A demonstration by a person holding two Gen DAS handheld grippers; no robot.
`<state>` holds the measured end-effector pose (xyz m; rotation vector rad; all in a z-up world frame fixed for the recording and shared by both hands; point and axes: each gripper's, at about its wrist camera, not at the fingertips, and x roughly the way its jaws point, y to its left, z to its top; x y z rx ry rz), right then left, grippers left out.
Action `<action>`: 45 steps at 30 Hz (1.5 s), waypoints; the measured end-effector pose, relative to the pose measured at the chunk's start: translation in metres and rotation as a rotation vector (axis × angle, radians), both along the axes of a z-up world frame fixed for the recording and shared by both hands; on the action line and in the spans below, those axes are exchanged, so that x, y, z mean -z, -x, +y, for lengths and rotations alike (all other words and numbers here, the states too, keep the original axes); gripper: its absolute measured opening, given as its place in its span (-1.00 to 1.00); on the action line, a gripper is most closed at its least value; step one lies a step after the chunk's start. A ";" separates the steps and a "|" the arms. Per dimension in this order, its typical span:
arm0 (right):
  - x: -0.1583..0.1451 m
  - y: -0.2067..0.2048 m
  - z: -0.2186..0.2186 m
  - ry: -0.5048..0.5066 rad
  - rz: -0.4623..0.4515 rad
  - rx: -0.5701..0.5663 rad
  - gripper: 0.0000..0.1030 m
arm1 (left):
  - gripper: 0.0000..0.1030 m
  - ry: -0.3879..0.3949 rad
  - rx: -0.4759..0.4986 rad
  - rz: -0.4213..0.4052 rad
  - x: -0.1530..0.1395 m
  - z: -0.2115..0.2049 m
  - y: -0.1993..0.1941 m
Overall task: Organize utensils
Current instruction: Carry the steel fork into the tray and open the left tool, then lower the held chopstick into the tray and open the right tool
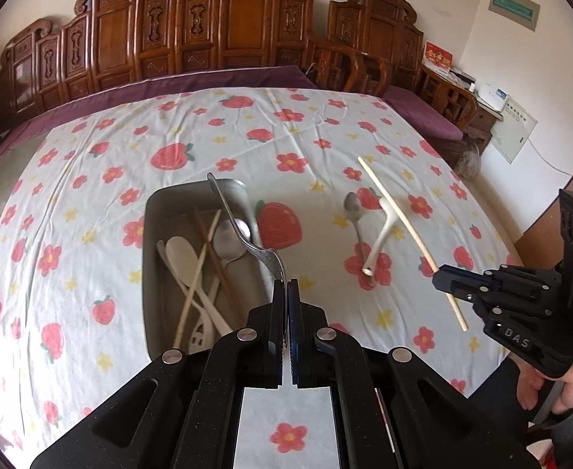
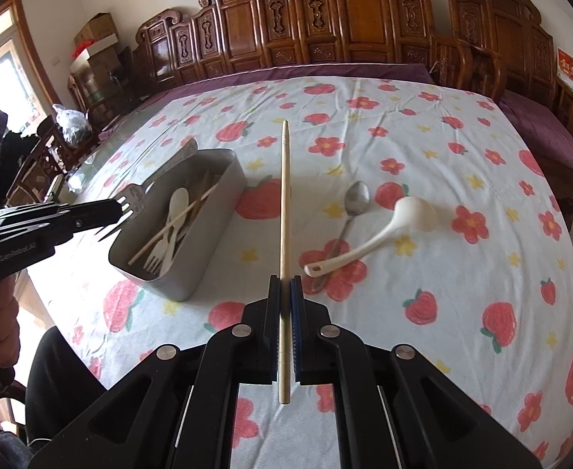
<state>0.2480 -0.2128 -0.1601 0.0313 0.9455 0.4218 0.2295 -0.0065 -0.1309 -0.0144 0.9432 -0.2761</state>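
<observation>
— Gripping anything, that left claw (image 1: pixel 286 285)?

— Yes, its jaws are pressed together on the tine end of a metal fork (image 1: pixel 243 230), whose handle points off toward 11 o'clock above the grey bin (image 2: pixel 212 211).

— And the right claw (image 2: pixel 285 285)?

— Closed on a pale chopstick (image 2: pixel 284 195), pointing to 12 o'clock over the bench (image 2: pixel 462 148) (the one with the strawberry cloth).

— What sits in the bin?

— White plastic spoons, a white fork, a metal spoon and thin sticks, all jumbled.

— Anything loose on the cloth?

— A metal spoon (image 2: pixel 354 199) and a white ladle (image 2: pixel 384 230) at 2 o'clock from the right claw, the ladle's handle crossing the spoon's.
</observation>
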 end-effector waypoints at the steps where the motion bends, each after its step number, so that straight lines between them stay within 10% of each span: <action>1: -0.001 0.000 0.004 0.003 0.000 -0.007 -0.88 | -0.98 0.001 -0.003 0.006 0.002 0.004 -0.002; 28: 0.002 -0.011 0.069 0.048 0.029 -0.094 -0.88 | -0.97 -0.013 -0.058 0.070 0.047 0.053 -0.039; 45: 0.004 -0.025 0.112 0.009 0.053 -0.141 -0.88 | -0.96 -0.007 -0.088 0.014 0.021 0.080 -0.029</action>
